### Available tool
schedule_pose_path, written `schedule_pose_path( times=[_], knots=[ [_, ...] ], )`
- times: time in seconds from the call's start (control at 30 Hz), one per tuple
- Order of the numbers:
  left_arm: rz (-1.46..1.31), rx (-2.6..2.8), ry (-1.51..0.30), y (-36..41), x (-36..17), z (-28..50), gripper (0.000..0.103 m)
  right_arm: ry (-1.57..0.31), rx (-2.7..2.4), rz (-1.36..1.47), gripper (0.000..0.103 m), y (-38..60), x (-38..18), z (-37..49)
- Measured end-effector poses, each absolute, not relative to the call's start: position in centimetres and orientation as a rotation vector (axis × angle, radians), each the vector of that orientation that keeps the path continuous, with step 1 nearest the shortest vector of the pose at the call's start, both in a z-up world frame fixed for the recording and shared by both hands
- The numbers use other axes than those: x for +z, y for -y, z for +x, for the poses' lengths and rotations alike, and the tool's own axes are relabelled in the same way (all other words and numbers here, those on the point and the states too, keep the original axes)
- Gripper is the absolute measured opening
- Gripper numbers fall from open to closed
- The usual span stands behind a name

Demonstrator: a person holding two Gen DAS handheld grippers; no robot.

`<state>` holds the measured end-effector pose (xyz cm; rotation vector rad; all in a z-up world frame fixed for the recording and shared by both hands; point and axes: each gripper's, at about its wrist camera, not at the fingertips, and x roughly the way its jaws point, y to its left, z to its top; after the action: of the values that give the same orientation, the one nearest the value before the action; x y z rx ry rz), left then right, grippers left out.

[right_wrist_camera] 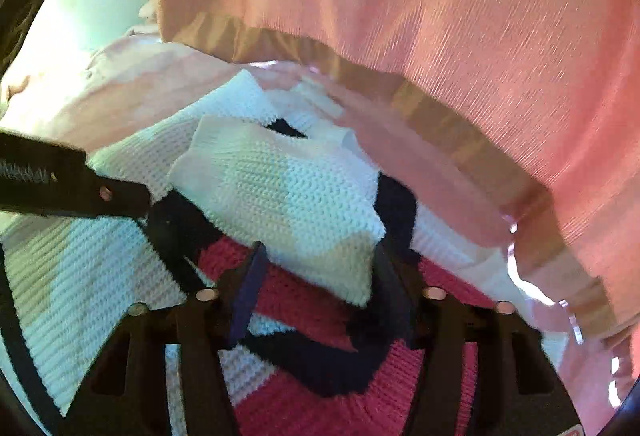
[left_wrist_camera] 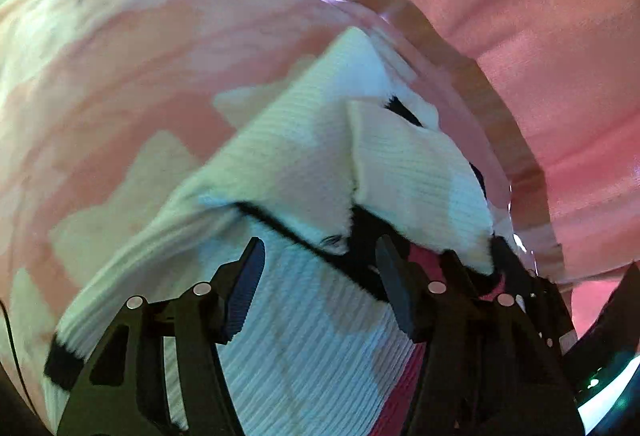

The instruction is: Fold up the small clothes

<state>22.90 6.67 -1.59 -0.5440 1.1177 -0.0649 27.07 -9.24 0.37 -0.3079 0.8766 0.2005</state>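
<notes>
The knitted sweater (left_wrist_camera: 304,348) fills lower centre of both views, white ribbed with black and red bands, lying on pink cloth (left_wrist_camera: 120,56). The left gripper (left_wrist_camera: 324,284) stands released above the knit. The right gripper (right_wrist_camera: 316,284) has a white folded flap between its fingers; a clench cannot be confirmed. Judged soft, light and limp; best taken at a hem or cuff.

Left wrist view: looks steeply down along the left gripper (left_wrist_camera: 324,288), very near the knitted sweater (left_wrist_camera: 304,164). Right wrist view: same steep, close look past the right gripper (right_wrist_camera: 316,284). Shared: sweater (right_wrist_camera: 280,188), pink cloth (left_wrist_camera: 120,48) beneath.
</notes>
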Motion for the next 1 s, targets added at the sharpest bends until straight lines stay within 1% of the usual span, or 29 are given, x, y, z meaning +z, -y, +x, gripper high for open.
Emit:
schedule_pose_path(
  times=[0.03, 0.07, 0.13, 0.17, 0.23, 0.27, 0.3, 0.33, 0.37, 0.4, 0.43, 0.47, 0.5, 0.53, 0.6, 0.67, 0.7, 0.73, 0.77, 0.83, 0.87, 0.93, 0.97, 1.0],
  knots=[
    [-0.541, -0.052, -1.120, -6.7, -2.1, 23.3, 0.053, -0.908, 0.212, -0.260, 0.000, 9.7, 0.1, 27.5],
    [-0.538, -0.022, -1.126, -6.8, -2.9, 24.0, 0.036, -0.926, 0.213, -0.179, 0.000, 10.5, 0.2, 27.8],
    [-0.552, 0.005, -1.117, -7.4, -3.5, 24.5, 0.026, -0.880, 0.183, -0.043, 0.000, 12.6, 1.6, 27.2],
    [-0.559, 0.027, -1.107, -7.9, -3.3, 24.6, 0.018, -0.836, 0.145, 0.063, 0.000, 14.7, 2.9, 26.3],
    [-0.551, 0.055, -1.083, -8.6, -2.7, 24.5, 0.017, -0.780, 0.061, 0.231, 0.000, 18.6, 4.3, 24.6],
    [-0.551, 0.064, -1.083, -8.9, -2.8, 24.6, 0.018, -0.753, -0.010, 0.248, 0.000, 20.6, 4.8, 23.4],
    [-0.560, 0.063, -1.091, -9.1, -3.1, 24.7, 0.018, -0.751, -0.029, 0.206, 0.009, 20.7, 5.0, 23.1],
    [-0.571, 0.058, -1.100, -9.2, -3.3, 24.7, 0.018, -0.758, -0.029, 0.125, 0.013, 20.3, 5.1, 22.7],
    [-0.571, 0.058, -1.099, -9.2, -3.4, 24.6, 0.019, -0.776, 0.002, 0.017, 0.014, 19.0, 5.0, 22.4],
    [-0.565, 0.060, -1.098, -9.2, -3.3, 24.6, 0.019, -0.789, 0.042, -0.035, 0.023, 17.7, 4.8, 22.3],
    [-0.561, 0.062, -1.099, -9.1, -3.2, 24.5, 0.019, -0.798, 0.096, -0.086, 0.037, 16.1, 4.6, 22.2],
    [-0.565, 0.065, -1.098, -9.2, -3.3, 24.5, 0.019, -0.795, 0.135, -0.147, 0.044, 14.4, 4.5, 22.1],
    [-0.572, 0.069, -1.098, -9.2, -3.2, 24.7, 0.019, -0.790, 0.166, -0.212, 0.053, 12.7, 4.3, 22.1],
    [-0.575, 0.071, -1.098, -9.3, -3.3, 24.8, 0.019, -0.792, 0.201, -0.288, 0.058, 10.9, 3.7, 22.2],
    [-0.566, 0.072, -1.097, -9.3, -3.3, 24.7, 0.019, -0.816, 0.230, -0.408, 0.058, 8.4, 2.2, 23.5],
    [-0.544, 0.081, -1.093, -9.1, -3.3, 24.6, 0.019, -0.852, 0.219, -0.467, 0.054, 6.9, 0.4, 24.8],
    [-0.535, 0.083, -1.093, -9.0, -3.3, 24.7, 0.019, -0.873, 0.213, -0.454, 0.030, 6.9, -0.2, 25.5],
    [-0.530, 0.085, -1.093, -8.9, -3.4, 24.7, 0.019, -0.890, 0.209, -0.416, 0.002, 7.4, -0.4, 26.2],
    [-0.524, 0.086, -1.094, -9.0, -3.4, 24.8, 0.019, -0.917, 0.193, -0.293, 0.000, 8.9, 0.0, 26.9],
    [-0.535, 0.089, -1.095, -9.2, -3.4, 24.7, 0.019, -0.856, 0.121, 0.019, 0.000, 13.8, 2.1, 26.5],
    [-0.534, 0.088, -1.098, -9.2, -3.5, 24.8, 0.019, -0.805, 0.058, 0.260, 0.000, 18.2, 3.2, 24.9],
    [-0.530, 0.089, -1.100, -9.2, -3.5, 24.8, 0.019, -0.738, -0.039, 0.572, 0.000, 24.2, 3.2, 21.3],
    [-0.526, 0.091, -1.099, -9.1, -3.5, 24.8, 0.019, -0.721, -0.121, 0.623, 0.001, 26.5, 2.7, 19.3],
    [-0.523, 0.091, -1.099, -9.0, -3.5, 24.8, 0.019, -0.728, -0.176, 0.560, 0.010, 27.0, 2.6, 18.3]
  ],
)
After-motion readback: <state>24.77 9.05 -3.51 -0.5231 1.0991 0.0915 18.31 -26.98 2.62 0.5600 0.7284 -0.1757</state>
